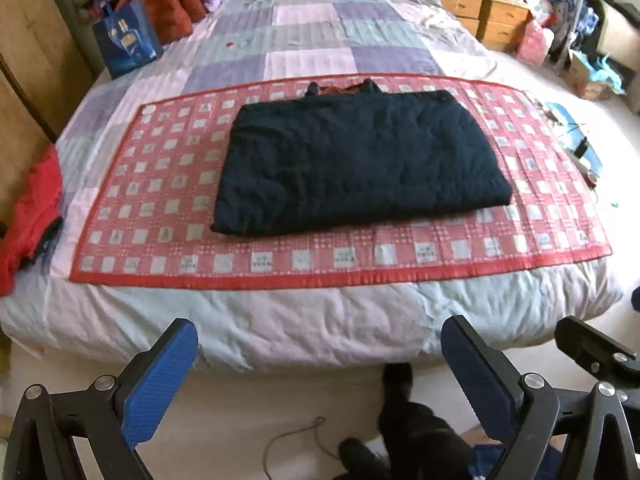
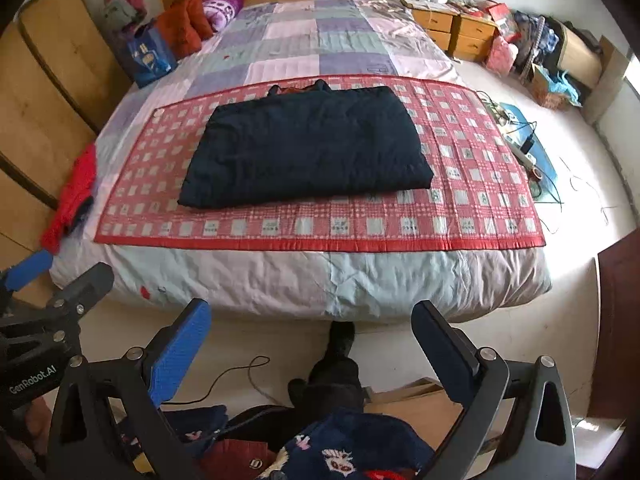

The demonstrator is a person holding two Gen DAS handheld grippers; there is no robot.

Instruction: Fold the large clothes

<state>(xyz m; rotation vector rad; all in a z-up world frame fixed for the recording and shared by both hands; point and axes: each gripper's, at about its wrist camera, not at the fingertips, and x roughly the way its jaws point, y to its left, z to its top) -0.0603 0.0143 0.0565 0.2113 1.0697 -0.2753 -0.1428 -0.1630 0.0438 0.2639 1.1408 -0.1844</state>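
**Folded garment ahead, both grippers back off the bed**

Bedroom with a quilted bed (image 1: 312, 32) filling the left wrist view; a red checked mat (image 1: 440, 252) lies across it, and the dark garment (image 1: 360, 160) sits folded on the mat's middle, long axis running left to right. The left gripper (image 1: 320, 364) hangs off the foot of the bed, fingers wide apart and empty, the garment straight ahead and well apart. A red cloth (image 1: 32, 216) drapes the bed's left edge.

From the right wrist, the garment (image 2: 308, 148) lies ahead and slightly left of the right gripper (image 2: 312, 340), whose fingers also stand apart, holding nothing. Below it lies a pile of clothes (image 2: 352, 448). Neither gripper looks clearly nearer. Nothing blocks the reach but the bed's near edge.
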